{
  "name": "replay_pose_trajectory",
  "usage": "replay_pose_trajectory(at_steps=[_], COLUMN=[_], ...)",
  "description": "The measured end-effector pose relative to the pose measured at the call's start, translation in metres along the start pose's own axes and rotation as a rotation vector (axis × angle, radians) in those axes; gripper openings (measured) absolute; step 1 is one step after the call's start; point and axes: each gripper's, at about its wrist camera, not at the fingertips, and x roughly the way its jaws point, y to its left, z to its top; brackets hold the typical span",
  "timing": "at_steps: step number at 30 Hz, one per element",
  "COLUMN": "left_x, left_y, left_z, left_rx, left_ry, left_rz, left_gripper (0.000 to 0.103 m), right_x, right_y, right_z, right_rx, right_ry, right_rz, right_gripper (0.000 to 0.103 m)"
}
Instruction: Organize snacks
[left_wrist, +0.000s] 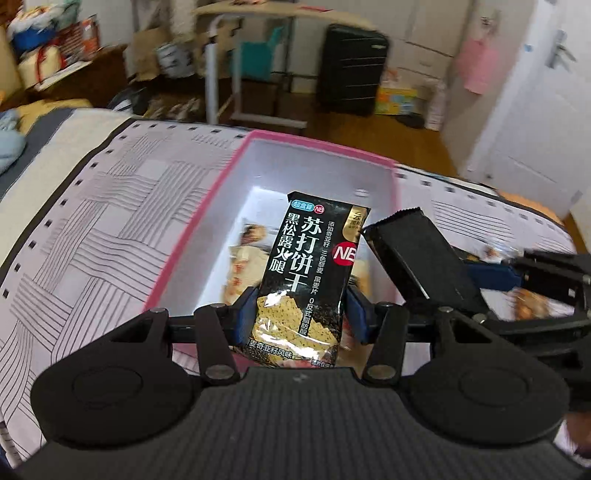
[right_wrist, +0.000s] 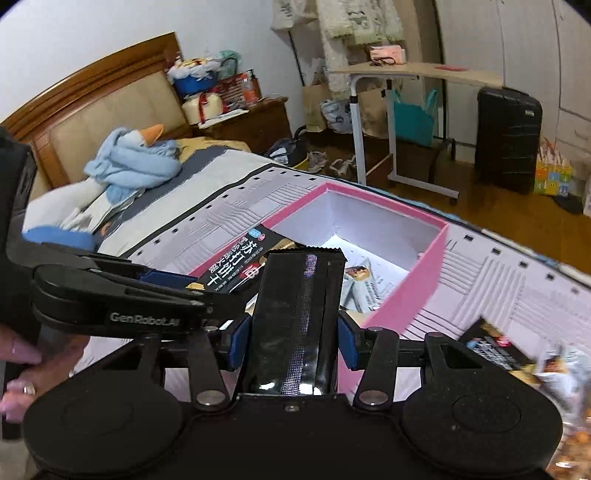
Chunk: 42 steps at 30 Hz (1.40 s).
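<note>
Two claws, each clenched on one black cracker packet. The left claw grips a packet printed "苏打饼干", "黑松露火腿" and "NB", held over the pink box. The right claw, beside an arm marked "GenRobot.AI", grips a second packet showing its plain back. One box lies on the bed, several snack packets inside.

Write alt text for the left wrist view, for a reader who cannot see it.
The left gripper holds a black cracker packet upright over a pink-rimmed box on a patterned bedspread. Beside it the right gripper holds a second black packet; a few snacks already lie in the box.
</note>
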Motion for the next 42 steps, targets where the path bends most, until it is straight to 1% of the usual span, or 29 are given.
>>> replay_pose_trajectory(at_steps=[1, 3, 4, 6, 8, 10, 12, 13, 14, 15, 17, 22, 26, 30, 32, 34, 38, 39, 40, 42], left_x=[0.010, 0.029, 0.036, 0.049, 0.058, 0.065, 0.070, 0.074, 0.077, 0.078, 0.078, 0.060, 0.036, 0.010, -0.003, -0.016, -0.039, -0.046, -0.052, -0.061], left_y=[0.003, 0.011, 0.015, 0.024, 0.026, 0.026, 0.026, 0.026, 0.028, 0.029, 0.032, 0.035, 0.031, 0.022, 0.018, 0.012, -0.005, -0.009, -0.012, -0.021], left_z=[0.002, 0.005, 0.005, 0.004, 0.001, -0.002, -0.004, -0.005, -0.006, -0.006, -0.008, -0.010, -0.010, -0.009, -0.009, -0.008, -0.011, -0.013, -0.015, -0.018], left_rx=[-0.002, -0.019, -0.037, -0.075, -0.076, -0.058, -0.030, -0.017, -0.014, -0.012, -0.019, -0.021, -0.016, 0.009, 0.022, 0.042, 0.090, 0.084, 0.074, 0.062], left_ry=[-0.006, -0.003, 0.010, 0.039, 0.054, 0.058, 0.061, 0.068, 0.077, 0.084, 0.090, 0.084, 0.074, 0.063, 0.050, 0.037, 0.003, -0.017, -0.037, -0.061], left_rz=[0.041, 0.080, 0.074, 0.037, 0.030, 0.065, 0.089, 0.112, 0.128, 0.131, 0.122, 0.104, 0.060, 0.027, 0.013, 0.002, -0.005, 0.002, 0.006, 0.000], left_gripper=[0.050, 0.050, 0.050, 0.050, 0.050, 0.050, 0.051, 0.052, 0.051, 0.052, 0.052, 0.053, 0.055, 0.056, 0.058, 0.062, 0.064, 0.064, 0.067, 0.069], right_x=[0.008, 0.023, 0.028, 0.040, 0.049, 0.056, 0.063, 0.066, 0.069, 0.070, 0.067, 0.047, 0.023, 0.000, -0.010, -0.022, -0.049, -0.058, -0.064, -0.079], right_y=[0.002, 0.008, 0.012, 0.022, 0.029, 0.035, 0.039, 0.041, 0.041, 0.042, 0.042, 0.043, 0.042, 0.043, 0.043, 0.043, 0.040, 0.036, 0.032, 0.021], right_z=[-0.002, -0.005, -0.006, -0.008, -0.010, -0.013, -0.015, -0.016, -0.018, -0.019, -0.019, -0.019, -0.020, -0.019, -0.017, -0.016, -0.016, -0.019, -0.021, -0.028], right_rx=[-0.007, -0.029, -0.038, -0.085, -0.123, -0.167, -0.211, -0.231, -0.240, -0.247, -0.255, -0.260, -0.250, -0.242, -0.237, -0.240, -0.241, -0.225, -0.206, -0.160], right_ry=[0.007, 0.004, -0.002, 0.010, 0.027, 0.032, 0.030, 0.033, 0.037, 0.044, 0.040, 0.033, 0.026, 0.027, 0.025, 0.016, -0.015, -0.034, -0.048, -0.061], right_rz=[-0.012, -0.019, -0.016, -0.033, -0.052, -0.078, -0.084, -0.088, -0.095, -0.105, -0.131, -0.136, -0.138, -0.148, -0.147, -0.153, -0.185, -0.193, -0.195, -0.195], right_gripper=[0.054, 0.054, 0.054, 0.054, 0.054, 0.055, 0.057, 0.058, 0.061, 0.066, 0.067, 0.067, 0.068, 0.070, 0.071, 0.071, 0.073, 0.074, 0.074, 0.075])
